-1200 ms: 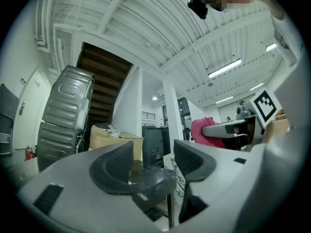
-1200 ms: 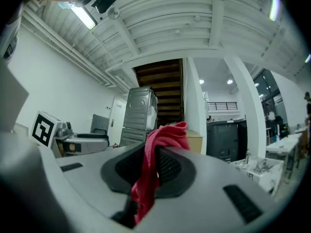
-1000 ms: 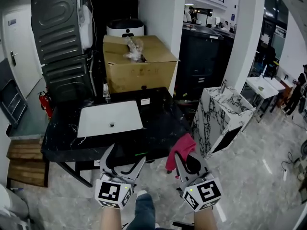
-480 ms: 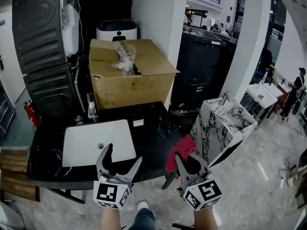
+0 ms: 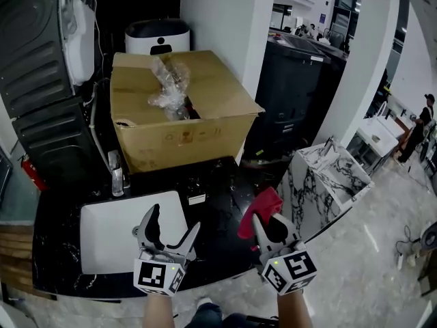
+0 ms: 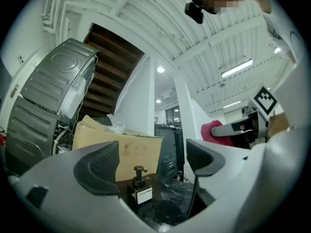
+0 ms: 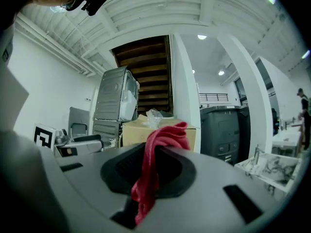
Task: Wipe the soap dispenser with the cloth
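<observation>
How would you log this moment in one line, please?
left gripper: just opened, empty | right gripper: shut on red cloth | soap dispenser: on black counter, untouched

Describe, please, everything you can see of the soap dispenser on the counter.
The soap dispenser is a small, black, square-bodied bottle with a black pump head and a white label on its front. It stands upright on the dark marbled counter, beside the white sink and before the cardboard box. Only the counter touches it.

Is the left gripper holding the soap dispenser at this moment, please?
No, the left gripper has its jaws wide apart, and the soap dispenser stands on the black counter beyond them, untouched.
</observation>
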A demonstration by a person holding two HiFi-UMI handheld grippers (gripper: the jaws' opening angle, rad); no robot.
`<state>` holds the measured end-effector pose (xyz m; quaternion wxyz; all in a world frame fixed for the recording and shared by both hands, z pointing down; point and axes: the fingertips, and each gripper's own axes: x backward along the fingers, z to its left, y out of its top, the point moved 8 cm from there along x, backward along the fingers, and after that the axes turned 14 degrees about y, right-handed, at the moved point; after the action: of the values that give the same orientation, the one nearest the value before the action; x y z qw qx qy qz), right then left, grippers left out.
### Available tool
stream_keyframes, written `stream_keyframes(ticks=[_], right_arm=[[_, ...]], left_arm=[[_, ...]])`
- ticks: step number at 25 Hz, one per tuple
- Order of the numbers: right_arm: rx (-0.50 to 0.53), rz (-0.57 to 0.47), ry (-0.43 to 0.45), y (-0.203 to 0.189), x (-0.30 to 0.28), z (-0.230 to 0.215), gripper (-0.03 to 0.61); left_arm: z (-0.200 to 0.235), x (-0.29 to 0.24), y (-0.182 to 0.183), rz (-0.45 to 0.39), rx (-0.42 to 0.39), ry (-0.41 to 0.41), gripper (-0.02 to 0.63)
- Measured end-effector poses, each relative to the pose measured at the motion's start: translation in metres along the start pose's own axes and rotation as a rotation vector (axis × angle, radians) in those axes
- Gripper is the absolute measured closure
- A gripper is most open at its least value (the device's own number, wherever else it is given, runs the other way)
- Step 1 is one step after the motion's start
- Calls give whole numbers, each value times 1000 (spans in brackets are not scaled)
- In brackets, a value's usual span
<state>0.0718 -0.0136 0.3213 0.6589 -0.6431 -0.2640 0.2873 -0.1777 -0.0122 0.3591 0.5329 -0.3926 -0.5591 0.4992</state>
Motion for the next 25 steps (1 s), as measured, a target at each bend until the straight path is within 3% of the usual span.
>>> stream_keyframes(ticks=[8,25], right_arm=[[-22,49,26,-20,-28,-21,524],[-47,90,164,-33,-89,-110,524]], left_arm=[[3,-35,-39,149,-99,35,192],[-8,-135,-104,357,-211,67,200]])
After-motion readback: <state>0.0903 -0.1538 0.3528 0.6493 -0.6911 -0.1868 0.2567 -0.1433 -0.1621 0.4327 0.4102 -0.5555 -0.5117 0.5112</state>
